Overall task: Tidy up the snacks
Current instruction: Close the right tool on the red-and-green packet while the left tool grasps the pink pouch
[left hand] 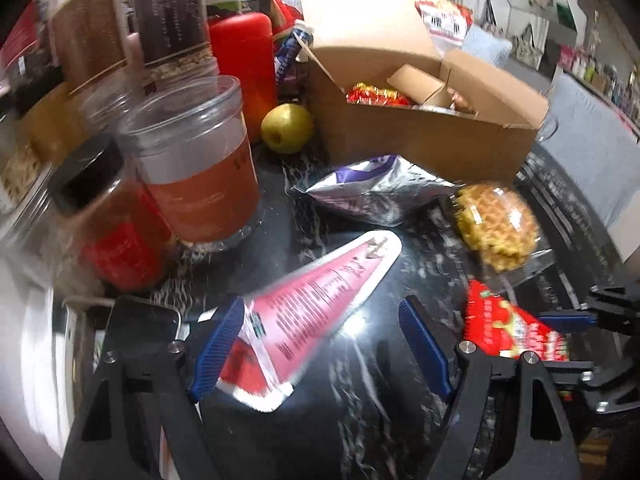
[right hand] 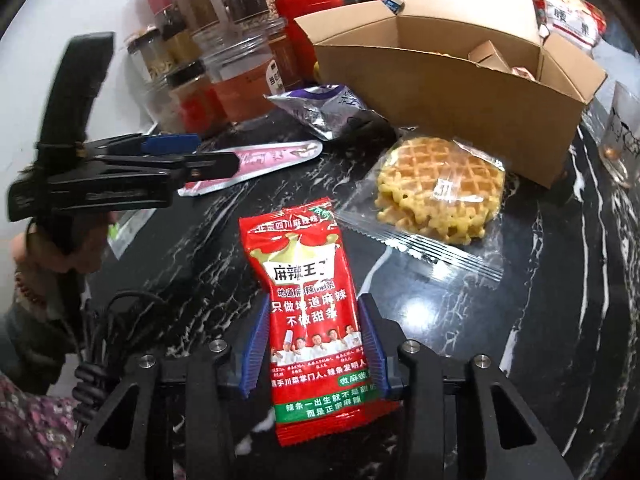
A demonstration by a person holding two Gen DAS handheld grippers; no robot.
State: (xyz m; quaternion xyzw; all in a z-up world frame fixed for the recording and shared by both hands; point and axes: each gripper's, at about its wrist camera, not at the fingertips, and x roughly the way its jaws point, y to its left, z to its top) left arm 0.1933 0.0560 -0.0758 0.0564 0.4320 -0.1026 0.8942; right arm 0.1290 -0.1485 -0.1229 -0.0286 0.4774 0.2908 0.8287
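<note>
Right claw [right hand: 316,346] low over the black marble bench [right hand: 540,340], blue pads pinching the red spicy-strip packet [right hand: 310,312] at both sides. Left claw [left hand: 320,344] spread wide, pink packet [left hand: 320,292] lying against its left pad, ungripped. Beyond: wrapped waffle [right hand: 438,190], purple bag [right hand: 328,110], then open cardboard box [right hand: 440,76] holding small packets.

blk marble table [right hand: 540,320] | pear [left hand: 286,128] by red canister [left hand: 244,64] | glass [right hand: 624,132] rt edge

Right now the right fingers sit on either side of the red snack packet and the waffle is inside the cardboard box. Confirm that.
Not quite. The waffle lies in its clear wrapper on the table beside the cardboard box, as the right wrist view shows. The red snack packet is indeed between the right fingers.
</note>
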